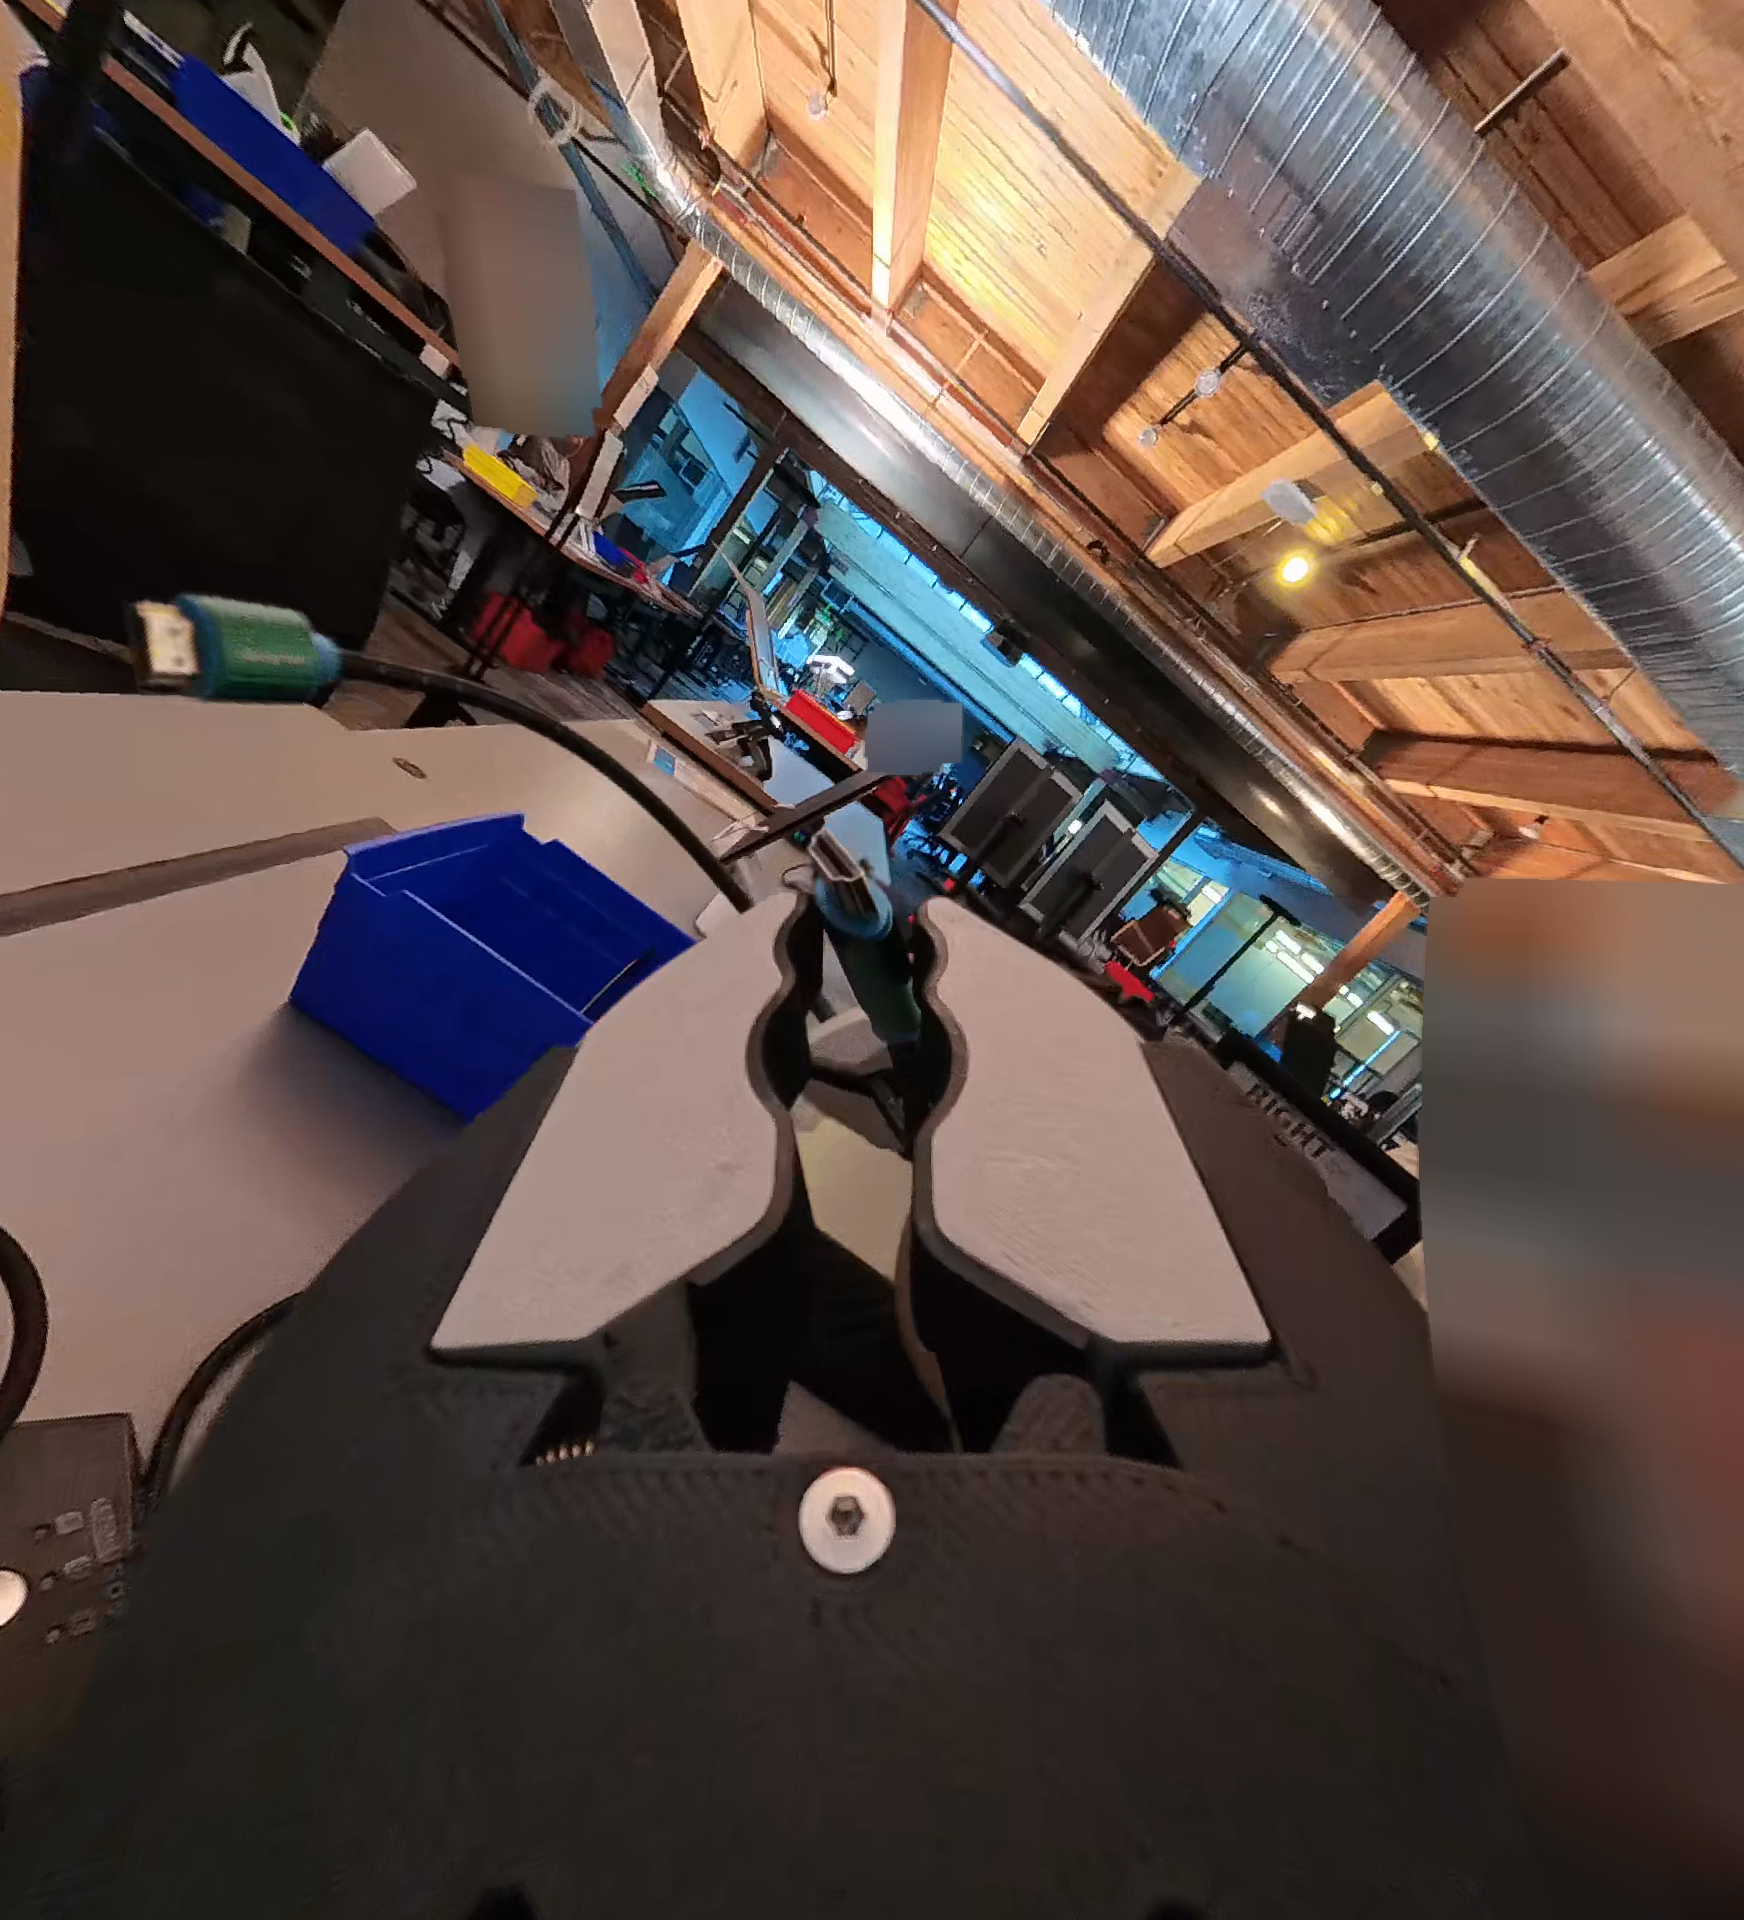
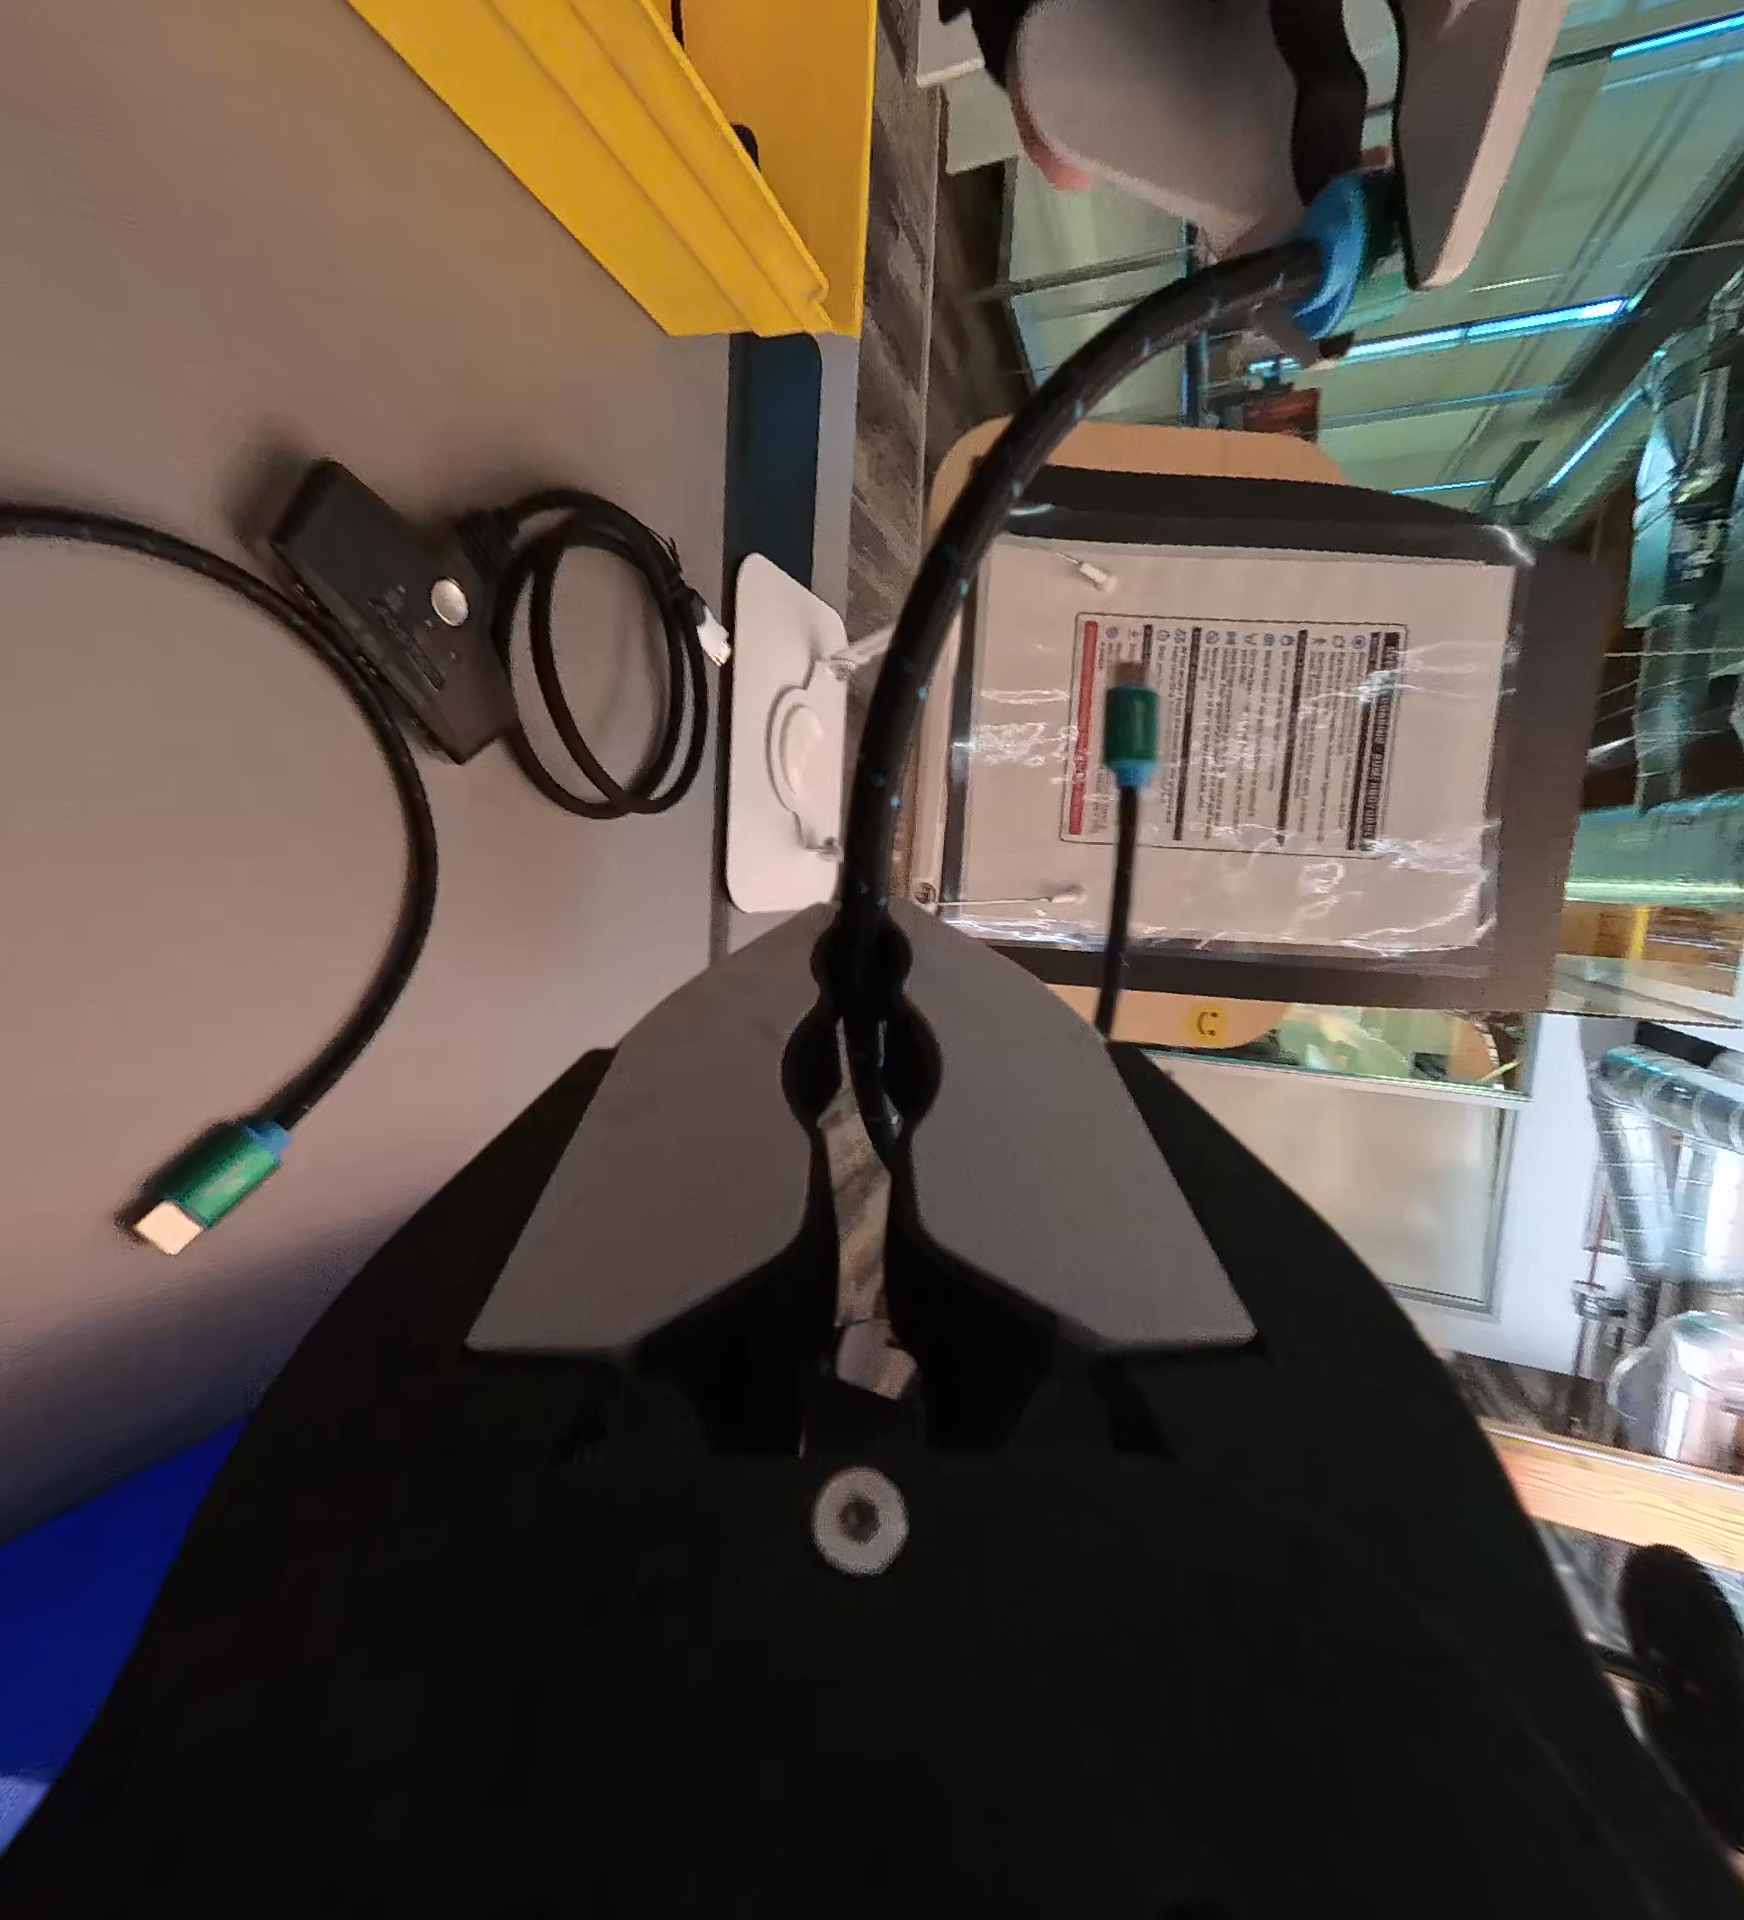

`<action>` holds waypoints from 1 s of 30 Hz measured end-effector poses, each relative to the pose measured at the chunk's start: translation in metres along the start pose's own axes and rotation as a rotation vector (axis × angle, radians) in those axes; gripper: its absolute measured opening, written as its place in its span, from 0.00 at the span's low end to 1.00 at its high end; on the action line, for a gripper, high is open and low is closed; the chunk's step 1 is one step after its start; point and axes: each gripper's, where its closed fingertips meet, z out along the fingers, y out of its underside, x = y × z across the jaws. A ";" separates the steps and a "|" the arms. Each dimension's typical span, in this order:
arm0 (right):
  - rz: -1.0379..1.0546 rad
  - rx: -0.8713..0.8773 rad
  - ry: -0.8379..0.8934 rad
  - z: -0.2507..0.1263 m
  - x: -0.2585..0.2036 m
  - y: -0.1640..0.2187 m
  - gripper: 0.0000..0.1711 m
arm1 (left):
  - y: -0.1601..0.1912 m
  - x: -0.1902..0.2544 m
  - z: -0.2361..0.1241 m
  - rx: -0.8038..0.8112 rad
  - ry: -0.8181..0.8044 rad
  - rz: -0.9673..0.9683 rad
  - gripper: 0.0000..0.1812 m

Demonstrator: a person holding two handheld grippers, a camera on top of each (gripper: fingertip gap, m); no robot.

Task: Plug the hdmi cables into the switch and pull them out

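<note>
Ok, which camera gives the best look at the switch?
The right wrist view. The switch lies whole on the grey table, its top and round button visible, though slightly blurred. The left wrist view catches only a corner at its left edge.

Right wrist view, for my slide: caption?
Right gripper clamps a black HDMI cable beside the switch on the grey table.

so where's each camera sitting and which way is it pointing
Left wrist view: sits on the left hand-held gripper, tilted up past the grey table toward the ceiling; its fingers clamp an HDMI plug.
Right wrist view: sits on the right hand-held gripper, looking along the table edge; its fingers pinch the black cable.
Shared: the switch, a loose green plug, the held cable.
</note>
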 end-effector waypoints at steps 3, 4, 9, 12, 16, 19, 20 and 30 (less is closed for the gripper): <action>-0.044 -0.012 0.036 0.002 0.004 0.006 0.02 | 0.006 -0.005 0.003 -0.041 -0.048 0.046 0.10; -0.051 -0.012 0.048 0.002 0.006 0.008 0.02 | 0.007 -0.006 0.004 -0.044 -0.059 0.054 0.10; -0.097 -0.046 0.146 -0.001 0.019 0.018 0.02 | 0.014 -0.008 0.005 -0.086 -0.054 0.022 0.09; -0.122 -0.045 0.231 -0.004 0.030 0.023 0.02 | 0.012 -0.006 0.006 -0.068 -0.019 0.006 0.08; -0.034 -0.037 0.241 0.002 0.033 0.029 0.03 | 0.006 -0.002 0.008 -0.002 0.027 -0.006 0.07; 0.042 -0.004 0.255 0.006 0.037 0.027 0.07 | -0.002 -0.002 0.006 0.060 0.045 -0.029 0.06; 0.068 0.022 0.256 0.006 0.037 0.024 0.08 | -0.004 -0.003 0.005 0.080 0.050 -0.042 0.06; 0.173 0.121 0.300 0.009 0.035 -0.030 0.15 | -0.024 -0.024 -0.015 0.217 0.045 -0.168 0.06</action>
